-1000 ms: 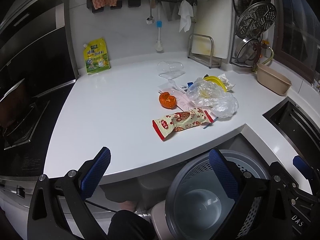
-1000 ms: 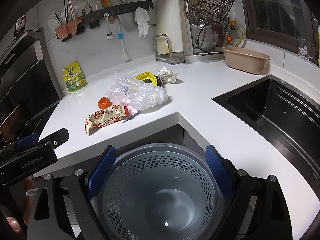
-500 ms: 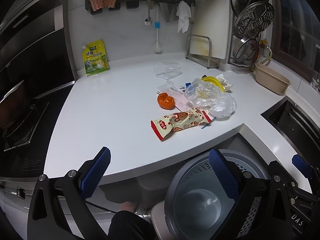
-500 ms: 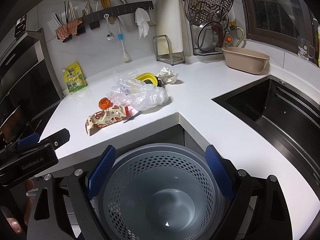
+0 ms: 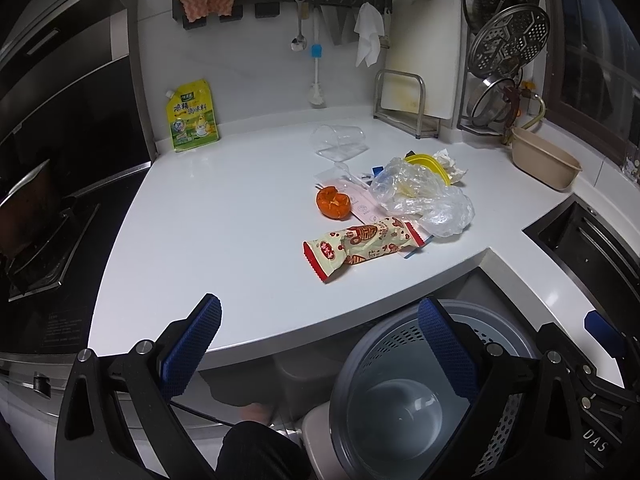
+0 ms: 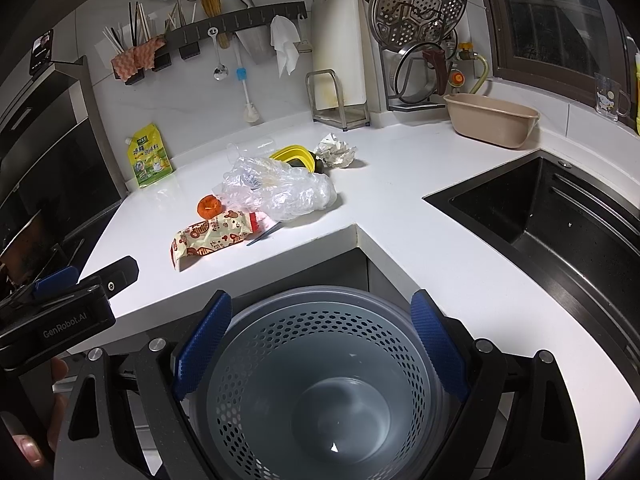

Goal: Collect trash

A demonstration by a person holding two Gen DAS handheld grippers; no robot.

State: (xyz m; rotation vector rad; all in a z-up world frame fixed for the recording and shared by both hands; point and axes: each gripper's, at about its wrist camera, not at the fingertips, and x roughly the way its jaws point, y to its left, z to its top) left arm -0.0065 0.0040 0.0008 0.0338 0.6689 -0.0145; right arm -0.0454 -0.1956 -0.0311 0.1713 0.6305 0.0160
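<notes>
Nothing collected yet, by the look of it: perforated grey bin [image 6: 320, 384] bare inside, set below the bench [image 5: 224, 216] edge at 6 o'clock.

All trash on the bench, left to right: orange peel [image 5: 333, 202] at the cluster's 9 o'clock; printed snack wrapper [image 5: 360, 246], flat, crinkled, red-edged, at 6 o'clock nearest the edge; clear cup [image 5: 340, 142] tipped over at 12 o'clock; crumpled clear bag [image 5: 424, 196] over a yellow lid [image 5: 430, 160]; wadded paper [image 6: 334, 151] at 2 o'clock.

Left tongs [image 5: 320, 340] wide apart, gripping nothing. Right tongs [image 6: 320, 340] wide apart too, empty, above the bin.
</notes>
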